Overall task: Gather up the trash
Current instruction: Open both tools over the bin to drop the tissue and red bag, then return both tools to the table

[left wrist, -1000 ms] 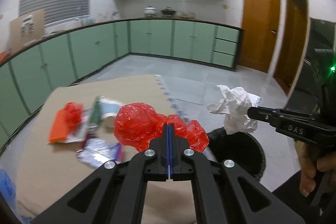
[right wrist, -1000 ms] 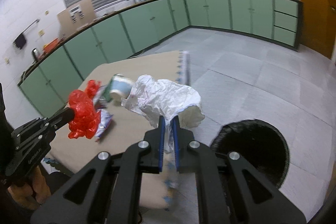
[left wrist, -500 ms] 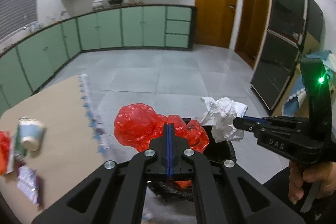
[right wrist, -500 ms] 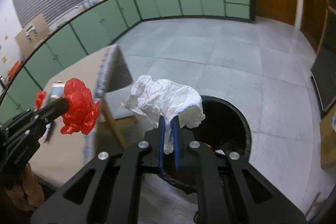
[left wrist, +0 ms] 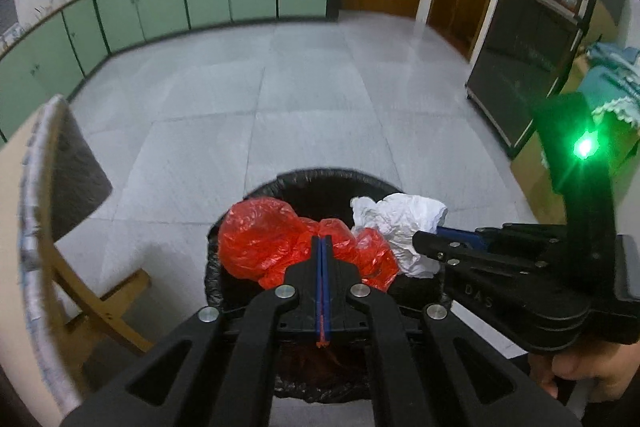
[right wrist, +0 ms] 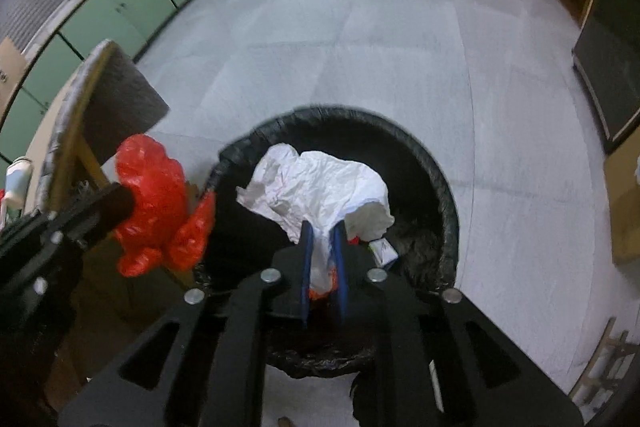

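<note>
My left gripper (left wrist: 322,247) is pinched tight on the red plastic bag (left wrist: 264,241), held over the black-lined bin (right wrist: 436,179). My right gripper (right wrist: 322,239) is parting its jaws, with the crumpled white paper (right wrist: 320,187) between the pads and not yet fallen.

Step, as I judge it: the drop. Next I let the paper fall clear, then release the left.

The bin mouth lies open from 12 to 3 o'clock in the right view. The red bag overhangs the rim at 9, so I'd nudge it inward. The table edge (right wrist: 60,131) and its wooden leg crowd 9 to 10. The grippers sit close; bare floor lies beyond.
</note>
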A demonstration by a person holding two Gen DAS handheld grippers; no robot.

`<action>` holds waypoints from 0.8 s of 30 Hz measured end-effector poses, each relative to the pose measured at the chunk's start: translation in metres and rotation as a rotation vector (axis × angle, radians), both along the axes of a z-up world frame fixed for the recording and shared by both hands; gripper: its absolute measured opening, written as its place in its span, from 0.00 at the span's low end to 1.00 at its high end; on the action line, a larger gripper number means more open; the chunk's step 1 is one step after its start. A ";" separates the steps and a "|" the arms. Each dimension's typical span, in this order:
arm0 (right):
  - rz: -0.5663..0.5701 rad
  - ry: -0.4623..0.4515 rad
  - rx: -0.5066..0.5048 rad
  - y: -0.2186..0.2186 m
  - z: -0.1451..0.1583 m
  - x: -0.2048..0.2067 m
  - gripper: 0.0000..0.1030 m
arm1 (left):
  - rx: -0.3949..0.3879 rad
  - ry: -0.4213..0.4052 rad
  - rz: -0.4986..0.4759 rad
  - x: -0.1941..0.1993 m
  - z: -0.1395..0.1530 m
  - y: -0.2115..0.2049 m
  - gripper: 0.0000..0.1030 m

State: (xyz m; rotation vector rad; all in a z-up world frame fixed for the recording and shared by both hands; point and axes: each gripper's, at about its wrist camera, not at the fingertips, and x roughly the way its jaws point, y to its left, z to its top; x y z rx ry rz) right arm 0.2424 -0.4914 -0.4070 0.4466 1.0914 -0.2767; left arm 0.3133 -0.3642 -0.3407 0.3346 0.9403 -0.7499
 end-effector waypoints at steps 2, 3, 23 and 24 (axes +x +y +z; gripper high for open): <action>-0.022 0.020 0.011 -0.007 -0.008 0.004 0.27 | 0.030 0.044 0.006 0.009 -0.016 -0.009 0.04; -0.031 0.020 0.013 -0.010 -0.009 0.004 0.27 | 0.036 0.047 0.014 0.013 -0.020 -0.009 0.07; -0.060 -0.109 -0.031 0.016 0.067 -0.034 0.54 | -0.009 -0.060 0.185 0.006 0.051 0.083 0.82; -0.043 -0.119 -0.034 0.024 0.075 -0.036 0.58 | -0.029 -0.067 0.206 0.003 0.062 0.102 0.84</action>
